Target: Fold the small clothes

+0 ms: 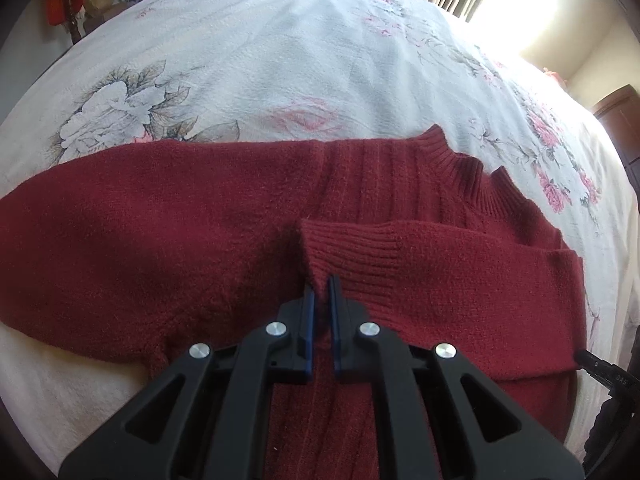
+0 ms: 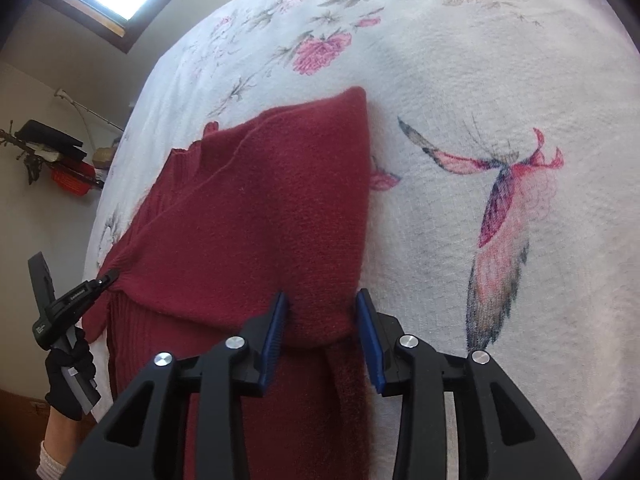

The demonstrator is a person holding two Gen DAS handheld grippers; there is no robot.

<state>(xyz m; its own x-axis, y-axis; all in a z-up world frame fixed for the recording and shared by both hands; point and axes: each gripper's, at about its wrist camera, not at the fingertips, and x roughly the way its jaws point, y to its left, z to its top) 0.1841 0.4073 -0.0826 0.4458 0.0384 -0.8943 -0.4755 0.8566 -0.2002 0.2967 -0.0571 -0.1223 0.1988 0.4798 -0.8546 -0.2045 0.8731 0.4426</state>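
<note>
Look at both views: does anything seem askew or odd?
Nothing damaged. The dark red knitted sweater lies unevenly on the floral white bedspread: one sleeve cuff is folded across its chest, the other sleeve lies spread out.

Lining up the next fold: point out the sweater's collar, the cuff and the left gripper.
collar [image 1: 460,160], left wrist view, ribbed band.
cuff [image 1: 352,252], left wrist view, ribbed end.
left gripper [image 1: 321,284], left wrist view, between fingertips.

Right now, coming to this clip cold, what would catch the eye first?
The dark red sweater spread across the floral bedspread dominates both views. The left gripper is pinched on the ribbed cuff of a sleeve folded across the body, below the collar. The right gripper straddles the sweater's folded edge, fingers apart, beside a printed butterfly on the bedspread.
</note>
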